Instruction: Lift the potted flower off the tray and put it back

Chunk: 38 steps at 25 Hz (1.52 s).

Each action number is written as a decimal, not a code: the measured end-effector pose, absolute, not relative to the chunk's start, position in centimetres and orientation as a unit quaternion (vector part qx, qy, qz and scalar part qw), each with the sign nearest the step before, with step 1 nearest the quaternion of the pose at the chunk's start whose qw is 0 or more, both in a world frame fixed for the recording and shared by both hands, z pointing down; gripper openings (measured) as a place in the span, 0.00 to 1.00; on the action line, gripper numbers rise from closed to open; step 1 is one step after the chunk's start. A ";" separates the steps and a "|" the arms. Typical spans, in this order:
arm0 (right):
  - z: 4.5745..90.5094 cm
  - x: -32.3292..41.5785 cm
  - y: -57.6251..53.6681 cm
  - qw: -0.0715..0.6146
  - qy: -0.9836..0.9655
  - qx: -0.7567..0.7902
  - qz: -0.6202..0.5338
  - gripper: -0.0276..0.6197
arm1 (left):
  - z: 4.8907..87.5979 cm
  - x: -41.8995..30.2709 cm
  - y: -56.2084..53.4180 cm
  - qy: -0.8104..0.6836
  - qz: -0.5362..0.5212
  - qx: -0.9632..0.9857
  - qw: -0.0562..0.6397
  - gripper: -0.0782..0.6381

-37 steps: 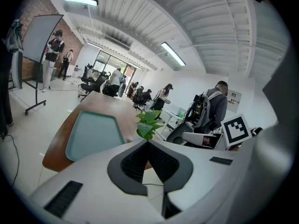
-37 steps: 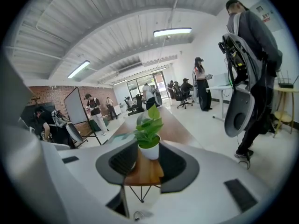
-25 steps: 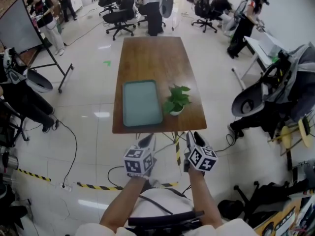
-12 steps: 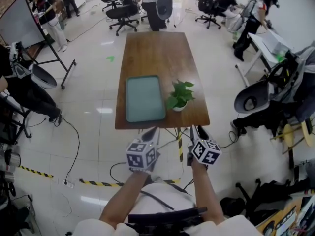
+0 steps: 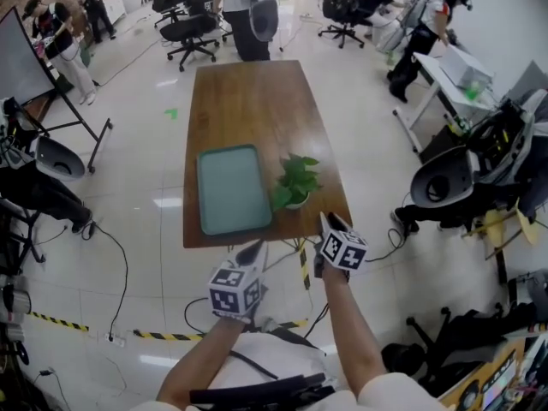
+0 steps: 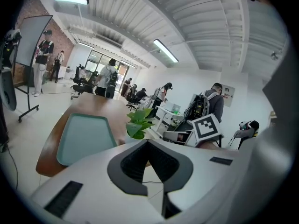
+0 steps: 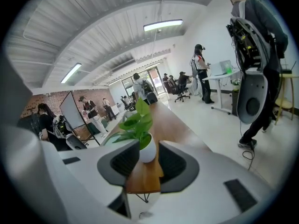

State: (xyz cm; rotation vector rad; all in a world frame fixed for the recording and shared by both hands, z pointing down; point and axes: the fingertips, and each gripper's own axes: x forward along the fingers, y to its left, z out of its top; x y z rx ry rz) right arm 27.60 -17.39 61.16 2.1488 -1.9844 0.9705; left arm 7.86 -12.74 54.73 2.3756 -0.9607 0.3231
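The potted flower [image 5: 294,182], green leaves in a small white pot, stands on the brown table [image 5: 248,101] just right of the empty teal tray [image 5: 231,191], near the front edge. My right gripper [image 5: 324,222] is at that edge, just short of the pot. In the right gripper view the pot [image 7: 148,155] shows through the gap of the right gripper [image 7: 148,146]. Its jaws have just been closing a little but stand open, and nothing is between them. My left gripper [image 5: 252,252] hangs in front of the table below the tray, and its tips [image 6: 147,143] meet. The left gripper view also shows the tray [image 6: 84,136] and the flower [image 6: 138,122].
Office chairs [image 5: 188,28] and several people [image 5: 244,11] are beyond the table's far end. A whiteboard stand [image 5: 34,67] is at the left, and a white desk [image 5: 445,71] and a dark chair [image 5: 454,178] at the right. Yellow-black tape [image 5: 163,334] crosses the floor.
My right gripper has moved forward and up to the table's front edge by the pot. The left gripper has shifted only slightly.
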 end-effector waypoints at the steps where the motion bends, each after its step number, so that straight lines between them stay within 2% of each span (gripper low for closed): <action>1: 61.5 27.8 -18.3 0.033 -0.643 0.697 0.316 0.27 | 54.9 8.1 -13.0 -0.354 0.126 0.885 0.274 0.10; 12: 65.3 27.0 -25.3 0.082 -0.643 0.693 0.316 0.20 | 55.6 8.2 -16.3 -0.343 0.151 0.888 0.266 0.10; 24: 67.8 27.6 -28.0 0.087 -0.625 0.702 0.331 0.18 | 57.4 5.8 -17.3 -0.351 0.159 0.877 0.287 0.10; 29: 68.0 27.6 -28.2 0.099 -0.622 0.708 0.320 0.10 | 57.8 5.1 -17.4 -0.358 0.158 0.873 0.293 0.10; 38: 67.2 26.8 -28.1 0.113 -0.631 0.703 0.310 0.07 | 57.7 4.5 -17.0 -0.364 0.153 0.870 0.297 0.10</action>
